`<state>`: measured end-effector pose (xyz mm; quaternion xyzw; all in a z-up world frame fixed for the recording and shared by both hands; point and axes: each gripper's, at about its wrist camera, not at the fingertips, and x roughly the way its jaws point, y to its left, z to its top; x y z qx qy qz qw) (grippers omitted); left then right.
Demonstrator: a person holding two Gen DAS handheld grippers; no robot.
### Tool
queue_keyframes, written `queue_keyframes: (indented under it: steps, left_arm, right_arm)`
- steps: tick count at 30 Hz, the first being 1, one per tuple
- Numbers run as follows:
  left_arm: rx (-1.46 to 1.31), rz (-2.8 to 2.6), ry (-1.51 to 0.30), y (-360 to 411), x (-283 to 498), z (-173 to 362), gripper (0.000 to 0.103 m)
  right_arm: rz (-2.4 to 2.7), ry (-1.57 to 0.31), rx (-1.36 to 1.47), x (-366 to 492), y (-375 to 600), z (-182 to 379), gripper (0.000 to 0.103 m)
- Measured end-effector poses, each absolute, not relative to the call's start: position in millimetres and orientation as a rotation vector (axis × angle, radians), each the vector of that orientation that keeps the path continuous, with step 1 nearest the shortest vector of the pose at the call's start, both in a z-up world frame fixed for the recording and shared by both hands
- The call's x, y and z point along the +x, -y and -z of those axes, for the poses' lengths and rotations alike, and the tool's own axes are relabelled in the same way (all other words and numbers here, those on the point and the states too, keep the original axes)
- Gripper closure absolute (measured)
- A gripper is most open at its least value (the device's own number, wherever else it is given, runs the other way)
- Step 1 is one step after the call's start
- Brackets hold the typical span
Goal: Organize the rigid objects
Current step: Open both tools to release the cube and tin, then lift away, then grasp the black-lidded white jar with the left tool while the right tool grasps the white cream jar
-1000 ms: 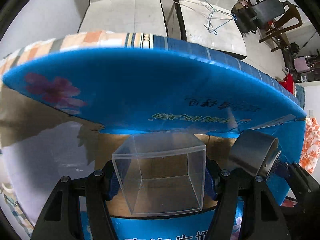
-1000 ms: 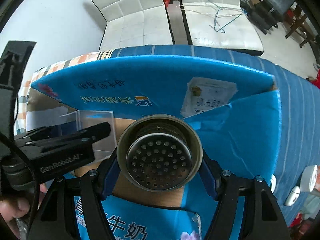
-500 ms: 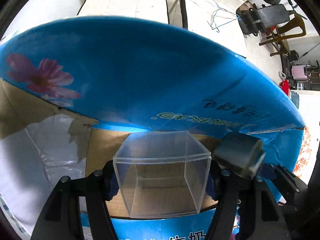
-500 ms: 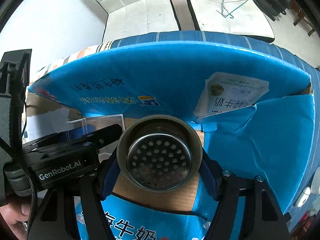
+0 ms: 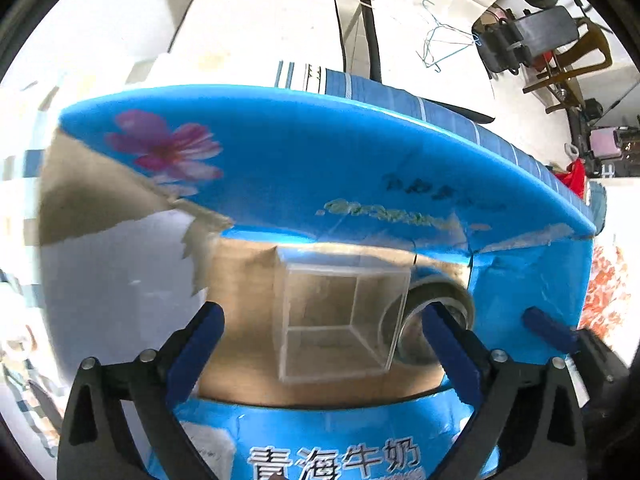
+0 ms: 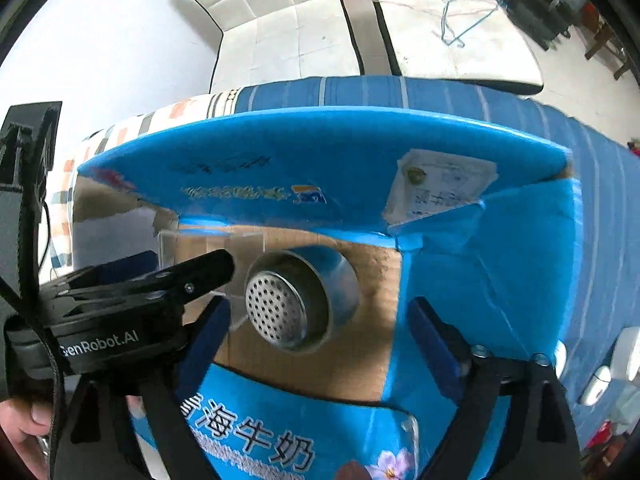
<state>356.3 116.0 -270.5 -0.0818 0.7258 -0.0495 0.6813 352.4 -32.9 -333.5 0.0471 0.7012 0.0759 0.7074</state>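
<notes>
A clear plastic cube box point(image 5: 340, 316) lies on the brown floor of the open blue cardboard carton point(image 5: 320, 168). A metal strainer cup point(image 6: 300, 300) lies on its side right beside it, also seen in the left wrist view point(image 5: 432, 312). My left gripper point(image 5: 320, 340) is open, its fingers apart on either side of the clear box and not touching it. My right gripper point(image 6: 316, 328) is open around the metal cup without touching it. The clear box shows partly behind the left gripper in the right wrist view point(image 6: 208, 248).
The carton's blue flaps point(image 6: 320, 152) stand up around the opening, on a blue striped tablecloth point(image 6: 600, 200). White padded chairs point(image 6: 280, 20) stand behind. Small white items point(image 6: 624, 356) lie at the right table edge. A blue hanger point(image 5: 440, 48) lies on a chair.
Both grippers opened and let go: the clear box and the metal cup now rest on the carton floor. Both grippers pulled back and up a little.
</notes>
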Motion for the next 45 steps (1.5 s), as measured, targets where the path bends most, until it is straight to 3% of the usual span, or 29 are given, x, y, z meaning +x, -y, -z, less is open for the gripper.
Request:
queue_keyframes:
  steps: [11,28,36,45]
  left_arm:
    - [-0.014,0.000,-1.413,-123,292,203,0.001]
    - [0.014,-0.031,-1.123,-104,223,81,0.001]
    - [0.001,-0.040,-1.071,-98,198,54,0.001]
    - [0.027,0.010,-1.068,-57,198,53,0.001]
  right_arm:
    - [-0.096,-1.434,0.011,287,33,280,0.003]
    - [-0.137,-1.209,-0.022,187,29,157,0.003]
    - [-0.175,-1.162,-0.005,159,32,123,0.003]
    - [-0.138,-1.169,0.049,155,75,123,0.003]
